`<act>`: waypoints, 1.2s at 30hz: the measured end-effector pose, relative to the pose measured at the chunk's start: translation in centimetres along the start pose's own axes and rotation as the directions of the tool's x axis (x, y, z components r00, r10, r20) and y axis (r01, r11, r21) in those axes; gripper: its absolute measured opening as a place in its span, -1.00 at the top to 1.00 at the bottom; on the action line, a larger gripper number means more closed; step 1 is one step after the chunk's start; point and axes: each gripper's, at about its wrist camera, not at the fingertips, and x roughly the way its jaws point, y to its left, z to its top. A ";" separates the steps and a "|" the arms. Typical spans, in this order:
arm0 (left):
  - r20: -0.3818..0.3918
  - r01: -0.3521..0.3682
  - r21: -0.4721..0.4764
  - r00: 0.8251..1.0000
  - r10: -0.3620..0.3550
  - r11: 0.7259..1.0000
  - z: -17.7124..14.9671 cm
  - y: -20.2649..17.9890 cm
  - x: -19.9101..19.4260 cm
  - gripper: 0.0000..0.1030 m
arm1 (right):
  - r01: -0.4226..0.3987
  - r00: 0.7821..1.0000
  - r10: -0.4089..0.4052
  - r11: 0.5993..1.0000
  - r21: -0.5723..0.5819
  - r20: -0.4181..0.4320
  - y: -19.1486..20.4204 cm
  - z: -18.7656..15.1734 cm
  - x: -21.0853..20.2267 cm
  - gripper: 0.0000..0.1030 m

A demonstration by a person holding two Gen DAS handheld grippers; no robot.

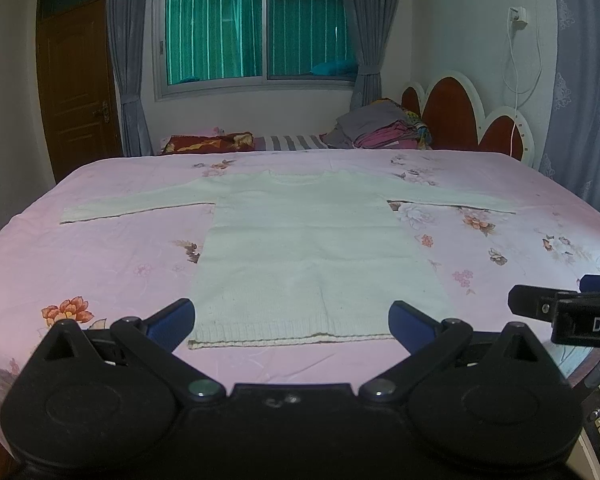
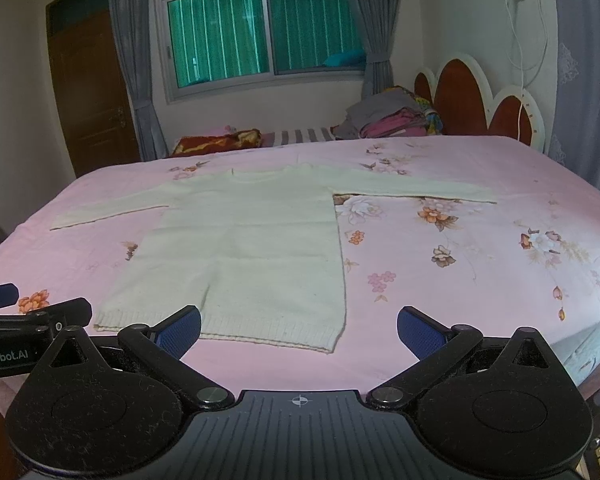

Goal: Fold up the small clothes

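A small white knitted sweater (image 1: 304,240) lies flat on the pink flowered bedsheet (image 1: 100,256), sleeves spread left and right, hem toward me. It also shows in the right wrist view (image 2: 244,248). My left gripper (image 1: 292,322) is open and empty, hovering just before the hem. My right gripper (image 2: 298,330) is open and empty, near the hem's right corner. The right gripper's side shows at the right edge of the left wrist view (image 1: 564,308). The left gripper's side shows at the left edge of the right wrist view (image 2: 32,320).
A pile of folded clothes (image 1: 380,128) and a red patterned cushion (image 1: 208,144) lie at the far side of the bed. A red and white headboard (image 1: 468,116) stands at the back right. A window with curtains and a brown door (image 1: 80,88) are behind.
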 end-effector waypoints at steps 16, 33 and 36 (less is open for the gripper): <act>-0.002 -0.006 -0.003 1.000 0.006 1.000 -0.1 -0.1 0.2 -0.99 | 0.000 1.000 0.000 1.000 -0.001 0.003 -0.3 -0.2 0.0 -1.00; -0.005 -0.008 -0.005 1.000 0.008 1.000 -0.1 -0.2 0.2 -0.99 | 0.003 1.000 -0.003 1.000 -0.005 0.002 -0.5 -0.3 0.1 -1.00; -0.006 -0.008 -0.005 1.000 0.008 1.000 -0.1 -0.1 0.2 -0.99 | 0.001 1.000 -0.001 1.000 -0.003 0.002 -0.6 -0.3 0.1 -1.00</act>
